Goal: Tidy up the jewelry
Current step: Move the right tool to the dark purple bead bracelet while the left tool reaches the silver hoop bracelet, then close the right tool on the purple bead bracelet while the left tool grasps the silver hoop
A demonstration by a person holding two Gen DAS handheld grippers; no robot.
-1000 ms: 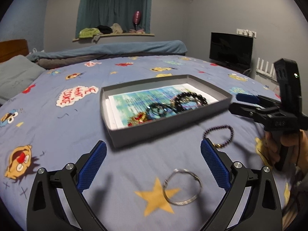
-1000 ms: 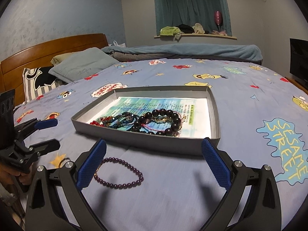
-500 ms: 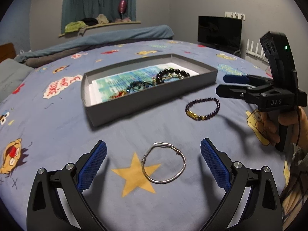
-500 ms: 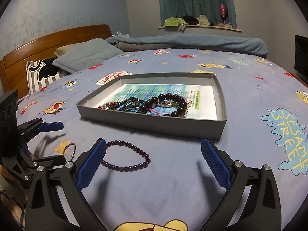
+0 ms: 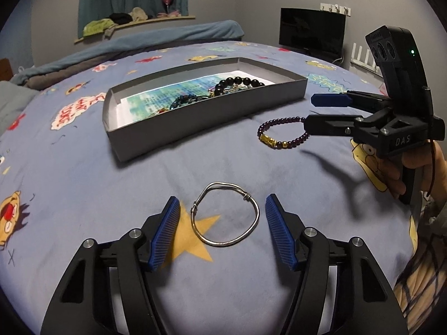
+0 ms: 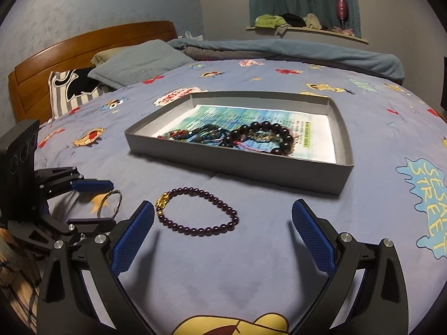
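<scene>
Left gripper (image 5: 219, 224): fingers spread but narrower than a second ago, now lowered to straddle the bangle (image 5: 225, 215) on the bedspread (image 5: 83, 195) — not yet touching it.

Right gripper (image 6: 223, 237): fingers wide apart, holding nothing; it has closed in on the bead bracelet (image 6: 197, 212), which lies just ahead of its left pad.

Box (image 6: 237, 164): far side of both pieces, already holding several bracelets.

Reading: both loose pieces are lined up for pickup — the grasps come next, then transfer into the box.
</scene>
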